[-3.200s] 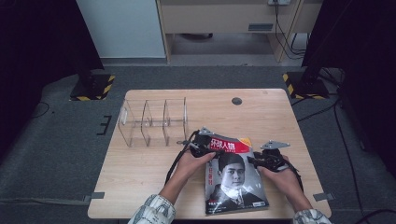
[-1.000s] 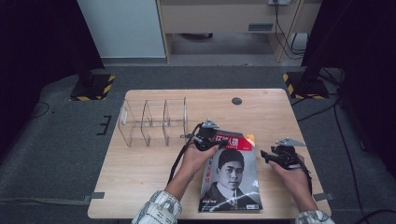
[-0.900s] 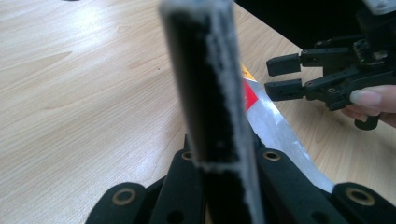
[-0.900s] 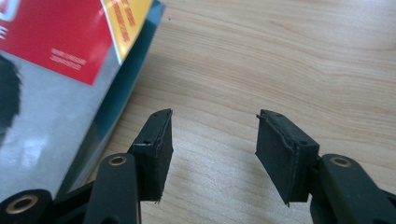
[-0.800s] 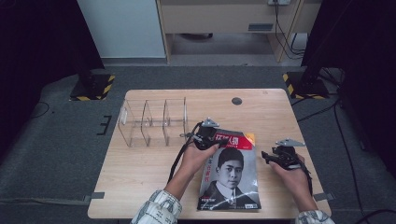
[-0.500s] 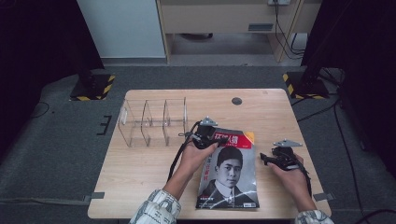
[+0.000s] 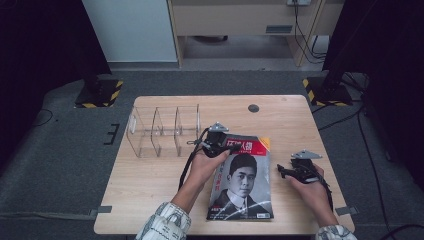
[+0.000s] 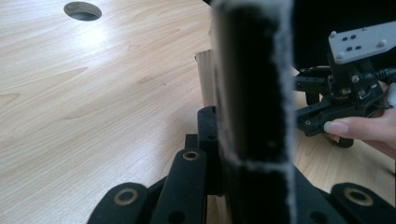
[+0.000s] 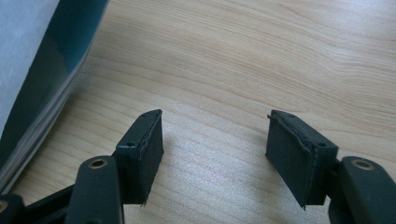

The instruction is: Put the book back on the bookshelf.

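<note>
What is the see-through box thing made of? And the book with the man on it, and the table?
The divider rack looks like clear plastic, maybe acrylic: you see the table through its walls. The magazine looks like glossy paper: thin stacked pages, printed cover. The table shows pale wood grain, possibly only a wood-look laminate.

Clear acrylic divider rack (image 7: 162, 131) at ten o'clock on the wooden table (image 7: 150, 175); round cable hole (image 7: 253, 108) at twelve o'clock; yellow-black striped stand bases (image 7: 100, 93) on grey floor beyond.
</note>
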Demonstrator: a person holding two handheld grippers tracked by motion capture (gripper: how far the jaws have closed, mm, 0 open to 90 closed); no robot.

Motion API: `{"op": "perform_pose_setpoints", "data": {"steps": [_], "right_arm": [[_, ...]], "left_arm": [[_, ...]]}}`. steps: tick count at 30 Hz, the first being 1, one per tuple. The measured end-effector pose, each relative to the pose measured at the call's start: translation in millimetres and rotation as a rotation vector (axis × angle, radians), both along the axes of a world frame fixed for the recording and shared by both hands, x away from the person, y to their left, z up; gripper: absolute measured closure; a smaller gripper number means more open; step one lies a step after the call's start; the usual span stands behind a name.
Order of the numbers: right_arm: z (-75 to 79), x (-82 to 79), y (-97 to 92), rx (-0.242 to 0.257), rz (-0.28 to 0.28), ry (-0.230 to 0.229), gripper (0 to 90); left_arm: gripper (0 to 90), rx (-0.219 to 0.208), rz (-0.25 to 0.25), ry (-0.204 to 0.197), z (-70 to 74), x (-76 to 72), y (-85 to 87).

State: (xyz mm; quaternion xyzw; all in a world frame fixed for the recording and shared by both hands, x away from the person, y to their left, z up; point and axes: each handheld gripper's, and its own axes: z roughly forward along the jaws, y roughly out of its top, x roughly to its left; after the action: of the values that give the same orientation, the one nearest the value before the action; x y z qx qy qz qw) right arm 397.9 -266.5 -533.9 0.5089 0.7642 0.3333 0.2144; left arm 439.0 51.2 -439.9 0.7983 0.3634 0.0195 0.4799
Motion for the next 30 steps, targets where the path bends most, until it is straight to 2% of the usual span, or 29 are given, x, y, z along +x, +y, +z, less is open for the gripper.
{"op": "perform_pose_setpoints", "data": {"steps": [4,10,18,24,30], "right_arm": [[-0.4,-0.3,0.0,0.002,-0.003,-0.001,35.8],[-1.1,-0.5,-0.6,0.002,0.001,-0.011,35.8],[-1.6,-0.9,-0.8,0.006,0.003,-0.015,35.8],[-2.1,-0.8,-0.9,0.006,0.003,-0.020,35.7],[-2.3,-0.9,-0.9,0.008,0.002,-0.023,35.7]], "left_arm": [[86.3,-0.005,0.006,-0.010,6.7,0.5,2.5],[86.3,-0.034,0.014,-0.019,16.8,0.0,6.2],[86.3,-0.044,0.019,-0.035,29.3,-0.2,9.1],[86.4,-0.079,0.027,-0.040,39.8,-0.6,14.3],[86.4,-0.098,0.023,-0.067,50.1,-3.3,17.0]]}}
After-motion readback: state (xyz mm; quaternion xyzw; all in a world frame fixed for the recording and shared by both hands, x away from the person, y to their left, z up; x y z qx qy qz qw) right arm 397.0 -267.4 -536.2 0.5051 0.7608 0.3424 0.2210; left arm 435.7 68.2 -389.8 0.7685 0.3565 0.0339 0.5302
